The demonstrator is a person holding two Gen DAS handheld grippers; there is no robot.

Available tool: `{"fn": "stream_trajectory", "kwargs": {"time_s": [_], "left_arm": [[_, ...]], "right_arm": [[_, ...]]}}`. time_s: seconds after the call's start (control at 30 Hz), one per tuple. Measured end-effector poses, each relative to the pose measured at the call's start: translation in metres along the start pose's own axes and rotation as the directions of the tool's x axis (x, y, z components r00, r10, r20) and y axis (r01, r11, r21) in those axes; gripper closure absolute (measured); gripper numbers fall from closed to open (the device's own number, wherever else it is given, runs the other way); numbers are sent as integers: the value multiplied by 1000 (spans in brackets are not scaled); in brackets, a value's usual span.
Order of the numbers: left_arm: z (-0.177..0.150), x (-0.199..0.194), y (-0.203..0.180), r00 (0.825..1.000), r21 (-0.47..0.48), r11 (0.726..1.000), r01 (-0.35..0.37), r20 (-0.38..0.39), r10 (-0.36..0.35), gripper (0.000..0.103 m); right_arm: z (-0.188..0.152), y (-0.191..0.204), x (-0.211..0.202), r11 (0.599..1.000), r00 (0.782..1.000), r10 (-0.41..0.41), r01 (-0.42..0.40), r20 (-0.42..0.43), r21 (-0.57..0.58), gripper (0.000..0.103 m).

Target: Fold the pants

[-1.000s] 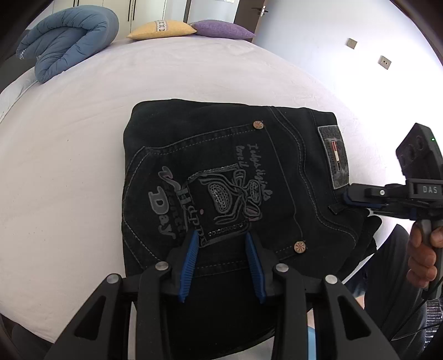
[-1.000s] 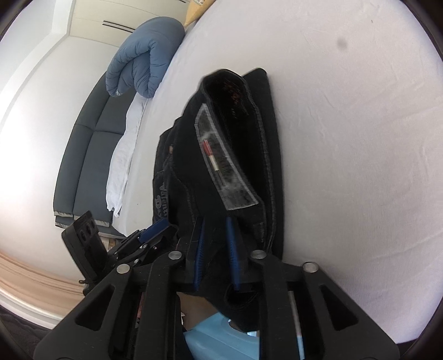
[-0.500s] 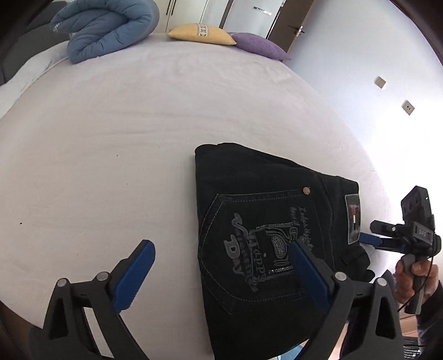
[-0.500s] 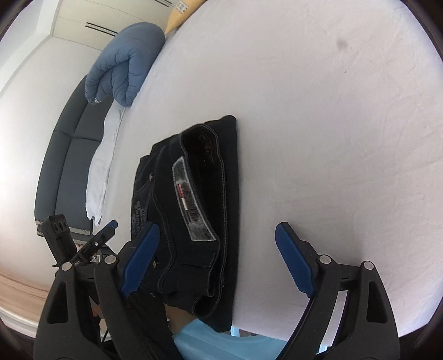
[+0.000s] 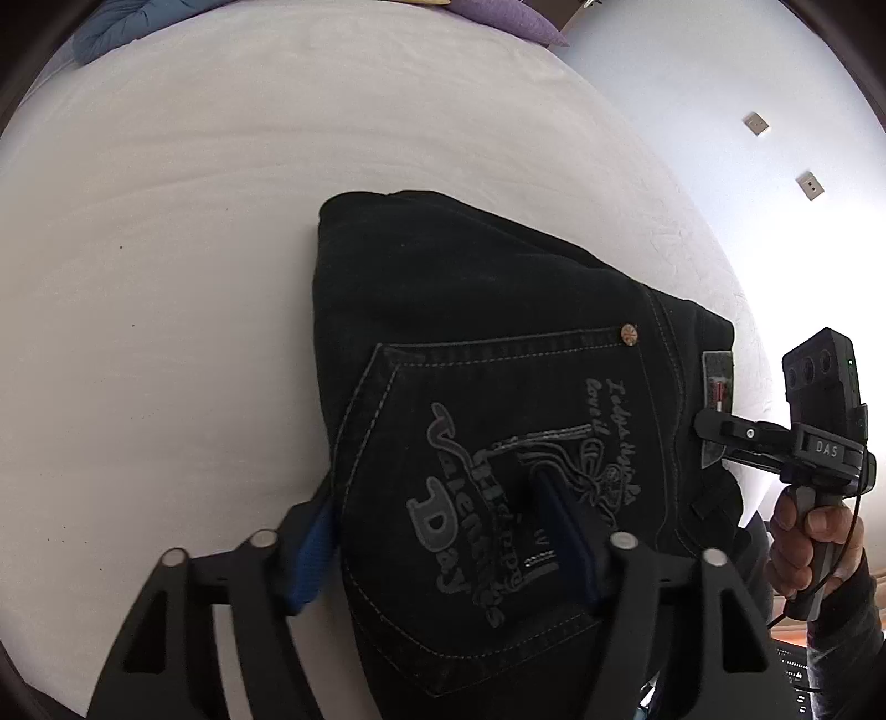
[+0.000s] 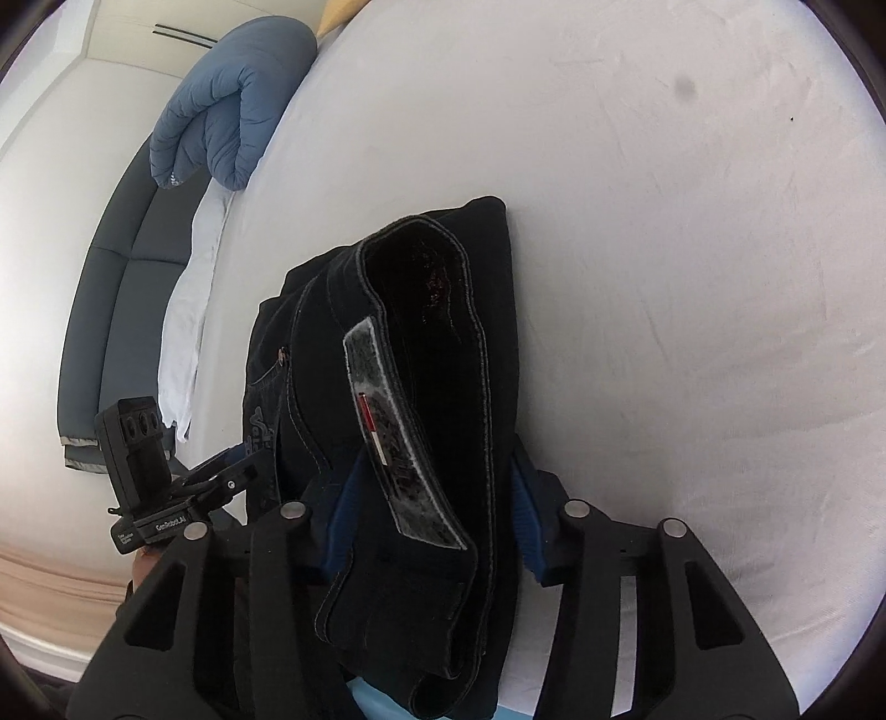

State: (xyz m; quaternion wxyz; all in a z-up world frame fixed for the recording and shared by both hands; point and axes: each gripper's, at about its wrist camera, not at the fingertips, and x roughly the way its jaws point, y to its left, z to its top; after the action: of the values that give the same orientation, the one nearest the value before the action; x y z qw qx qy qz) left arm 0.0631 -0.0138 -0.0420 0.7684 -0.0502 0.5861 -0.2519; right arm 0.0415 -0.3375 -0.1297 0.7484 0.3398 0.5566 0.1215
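Note:
Black jeans (image 5: pixel 498 343) lie folded on the white bed (image 5: pixel 194 221), back pocket print facing up. My left gripper (image 5: pixel 437 540) straddles the near left corner of the stack. One blue pad sits at the stack's left edge, the other rests on the pocket, and the jaws are closing. My right gripper (image 6: pixel 434 515) straddles the waistband end of the jeans (image 6: pixel 437 310) by the grey label patch (image 6: pixel 382 421). Its jaws are closing too, with fabric between them. Each gripper shows in the other's view: the right gripper (image 5: pixel 706 429) and the left gripper (image 6: pixel 243 465).
A rolled blue duvet (image 6: pixel 232 105) and a purple pillow (image 5: pixel 515 22) lie at the far end of the bed. A grey sofa (image 6: pixel 111 288) stands beside the bed. A person's hand (image 5: pixel 803 531) holds the right gripper's handle past the bed's near edge.
A second ago both grippers were shut on the jeans. They let go, drew back and opened wide. Now both have come forward again, with their jaws narrower around the jeans.

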Motion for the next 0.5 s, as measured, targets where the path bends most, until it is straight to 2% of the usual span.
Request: {"fn": "stream_trajectory", "kwargs": {"time_s": [0.07,0.1,0.17,0.27,0.43,0.5], "left_arm": [[1,1,-1,1000,8,1000,-19,-11,19,49],[1,0,-1,1000,5,1000,-15,-10,15,52],[1,-4,3,1000,-17,1000,7,-5,-7,67],[1,-11,3,999,-31,999,36,9,-36,81],[-2,-30,-14,998,6,1000,9,59,-9,85],[11,-32,-19,996,-1,1000,24,84,-24,85]], "right_arm": [[-1,2,0,1000,1000,-10,10,0,-13,71],[-1,5,0,1000,1000,-16,16,2,-26,76],[-1,12,-2,998,999,-33,34,9,-56,81],[-2,25,-6,992,998,-59,61,26,-110,85],[-1,42,-24,985,997,-50,59,58,-164,89],[1,51,-35,981,996,-36,50,76,-190,89]]}}
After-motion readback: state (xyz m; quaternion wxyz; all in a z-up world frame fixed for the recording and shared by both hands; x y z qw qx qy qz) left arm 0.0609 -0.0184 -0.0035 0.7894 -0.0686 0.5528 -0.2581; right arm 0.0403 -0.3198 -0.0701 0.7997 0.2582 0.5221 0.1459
